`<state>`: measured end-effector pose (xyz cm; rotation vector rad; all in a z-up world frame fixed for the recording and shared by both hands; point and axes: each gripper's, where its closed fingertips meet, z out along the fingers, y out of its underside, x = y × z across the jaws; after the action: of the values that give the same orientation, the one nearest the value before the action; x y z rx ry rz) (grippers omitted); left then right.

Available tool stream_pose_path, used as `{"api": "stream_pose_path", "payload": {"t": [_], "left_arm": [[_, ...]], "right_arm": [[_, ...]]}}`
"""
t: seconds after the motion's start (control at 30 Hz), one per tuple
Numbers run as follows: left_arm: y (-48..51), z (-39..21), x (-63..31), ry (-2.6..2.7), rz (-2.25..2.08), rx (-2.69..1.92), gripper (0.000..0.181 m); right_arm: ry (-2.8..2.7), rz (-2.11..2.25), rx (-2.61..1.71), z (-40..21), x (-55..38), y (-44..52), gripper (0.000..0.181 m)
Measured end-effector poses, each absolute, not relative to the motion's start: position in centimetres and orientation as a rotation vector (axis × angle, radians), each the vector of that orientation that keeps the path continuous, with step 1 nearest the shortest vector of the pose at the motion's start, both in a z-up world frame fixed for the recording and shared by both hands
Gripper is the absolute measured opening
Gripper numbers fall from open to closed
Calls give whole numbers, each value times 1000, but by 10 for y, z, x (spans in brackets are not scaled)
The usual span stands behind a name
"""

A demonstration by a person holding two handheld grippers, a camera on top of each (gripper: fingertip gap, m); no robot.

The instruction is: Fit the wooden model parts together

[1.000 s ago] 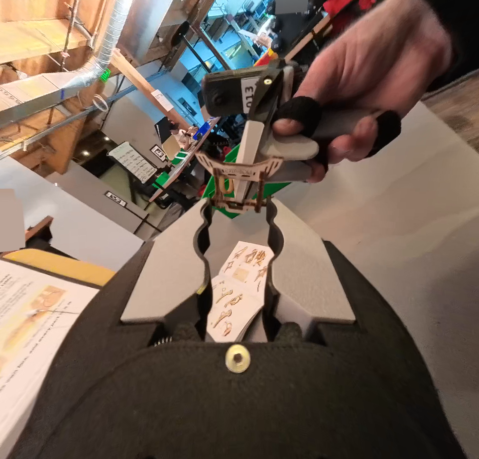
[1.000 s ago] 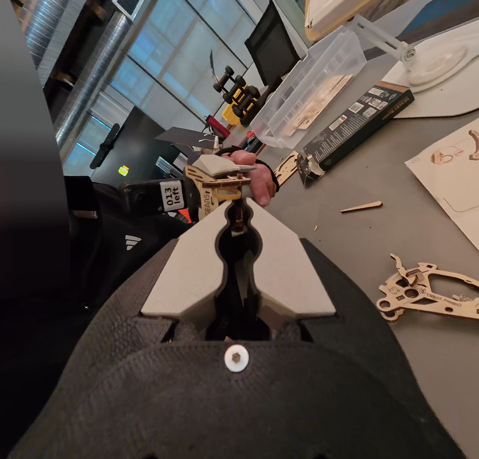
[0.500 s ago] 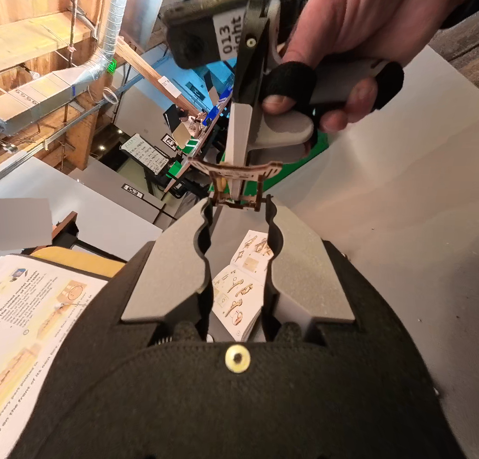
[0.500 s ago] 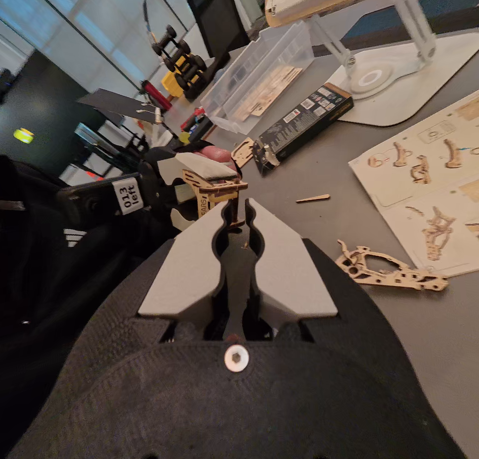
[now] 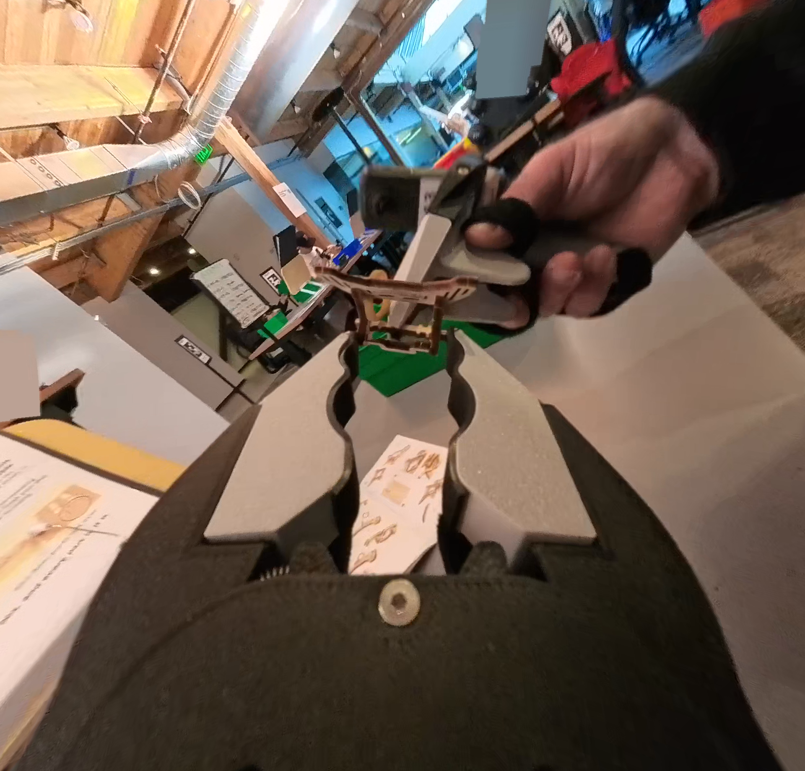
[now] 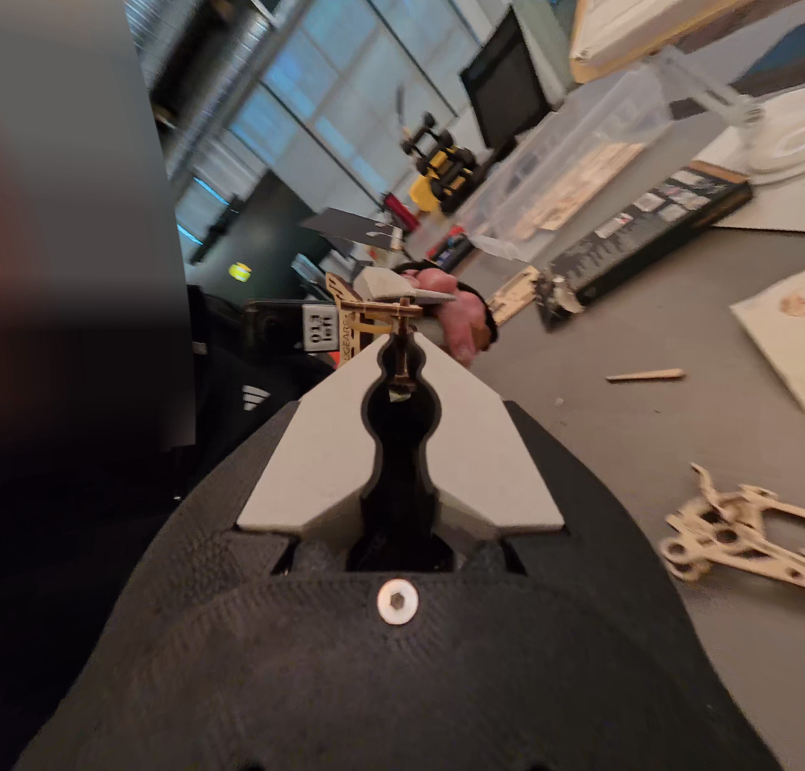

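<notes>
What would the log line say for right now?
left gripper: shut on wooden model assembly, held above table | right gripper: shut on small wooden part, meeting the assembly | fit: cannot tell

Two handheld grippers: left gripper [image 5: 397, 349] and right gripper [image 6: 401, 338], each with a textured black body, pale grey scalloped fingers [image 5: 279, 458], one silver hex screw [image 5: 399, 608]. Black finger loops, dark sleeve [image 5: 749, 110].

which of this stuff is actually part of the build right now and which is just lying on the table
In the job:
- wooden assembly, clamped in the left gripper
- small wooden part, pinched in the right gripper

Lying about:
- flat wooden frame
- wooden stick
- black box
- clear plastic bin
- instruction sheet
</notes>
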<state>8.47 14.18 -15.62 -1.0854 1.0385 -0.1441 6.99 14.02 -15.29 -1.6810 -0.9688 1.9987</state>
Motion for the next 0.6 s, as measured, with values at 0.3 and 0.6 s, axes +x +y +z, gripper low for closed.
{"api": "stream_pose_path", "payload": {"t": [0.3,0.6], "left_arm": [[125,-134,85,966,-385,-1029,38],[133,-144,81,1002,-286,-1070,38]], "right_arm": [[-746,2543,-1208,-127,72,124,0],[-826,2284,-1391,-135,67,131,2]]}}
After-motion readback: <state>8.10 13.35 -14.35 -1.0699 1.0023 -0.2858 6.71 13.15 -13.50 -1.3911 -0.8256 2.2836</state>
